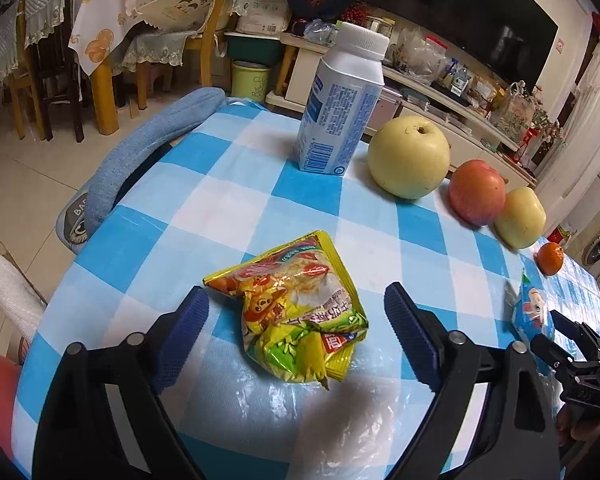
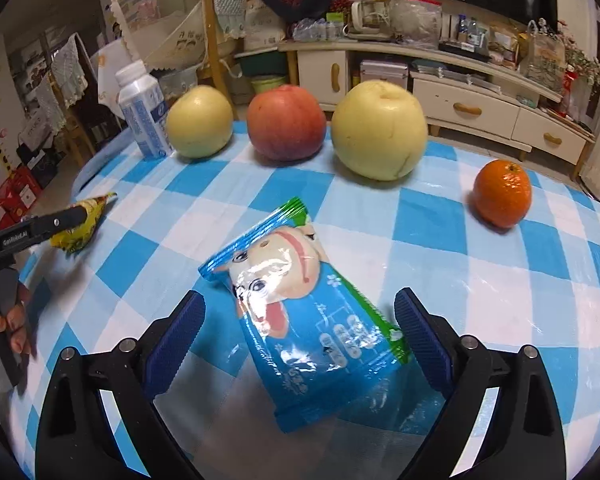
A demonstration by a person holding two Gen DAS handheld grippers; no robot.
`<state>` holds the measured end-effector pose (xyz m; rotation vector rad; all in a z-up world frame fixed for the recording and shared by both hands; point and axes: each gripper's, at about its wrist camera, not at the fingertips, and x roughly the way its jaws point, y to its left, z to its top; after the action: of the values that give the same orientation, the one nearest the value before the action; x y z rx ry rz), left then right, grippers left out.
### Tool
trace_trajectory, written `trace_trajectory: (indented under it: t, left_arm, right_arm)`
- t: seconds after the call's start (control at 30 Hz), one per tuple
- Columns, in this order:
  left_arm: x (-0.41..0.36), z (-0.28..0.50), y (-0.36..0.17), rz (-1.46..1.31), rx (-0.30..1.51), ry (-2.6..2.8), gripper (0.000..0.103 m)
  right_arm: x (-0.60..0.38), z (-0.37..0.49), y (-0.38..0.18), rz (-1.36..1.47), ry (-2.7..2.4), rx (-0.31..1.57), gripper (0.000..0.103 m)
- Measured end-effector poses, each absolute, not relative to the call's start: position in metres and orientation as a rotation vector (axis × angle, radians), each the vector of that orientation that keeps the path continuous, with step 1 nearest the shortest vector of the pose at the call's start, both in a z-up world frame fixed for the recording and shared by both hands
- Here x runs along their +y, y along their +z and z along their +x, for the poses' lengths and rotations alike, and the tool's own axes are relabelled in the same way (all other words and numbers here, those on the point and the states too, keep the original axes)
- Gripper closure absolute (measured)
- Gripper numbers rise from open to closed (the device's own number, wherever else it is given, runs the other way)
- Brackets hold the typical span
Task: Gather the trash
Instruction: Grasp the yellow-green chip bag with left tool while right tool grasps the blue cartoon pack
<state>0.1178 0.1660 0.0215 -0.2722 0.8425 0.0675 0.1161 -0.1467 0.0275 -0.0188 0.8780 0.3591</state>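
Observation:
A crumpled yellow snack wrapper lies on the blue-and-white checked tablecloth. My left gripper stands open around it, and neither blue pad touches it. A blue snack packet with a cartoon face lies flat between the fingers of my right gripper, which is also open. The packet's green edge comes close to the right pad and a gap shows at the left pad. The right wrist view shows the yellow wrapper at far left, beside a left-gripper finger.
A white-capped blue milk bottle stands upright at the back. Beside it are a big yellow pear, a red apple, a second pear and an orange. The table edge curves away on the left, by a blue chair back.

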Motion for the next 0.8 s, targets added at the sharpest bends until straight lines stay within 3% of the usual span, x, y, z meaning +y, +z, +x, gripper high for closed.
trace_trajectory:
  t: [0.2,0.3,0.43,0.57,0.8]
  left_arm:
    - [0.166,0.122,0.018,-0.260,0.852,0.066,0.042]
    - [0.165,0.122,0.017,-0.259,0.849,0.071,0.043]
    - [0.164,0.120,0.018,-0.253,0.842,0.067,0.046]
    - [0.163,0.116,0.019,-0.241,0.839,0.060,0.049]
    - [0.164,0.110,0.022,-0.252,0.832,0.047,0.053]
  right_arm:
    - [-0.138,0.116,0.024,-0.071,0.328,0.897,0.010]
    - [-0.135,0.116,0.024,-0.090,0.310,0.895,0.032]
    - [-0.135,0.115,0.023,-0.086,0.313,0.896,0.037]
    - [-0.130,0.111,0.024,-0.110,0.316,0.886,0.050]
    - [-0.131,0.107,0.026,-0.084,0.328,0.877,0.058]
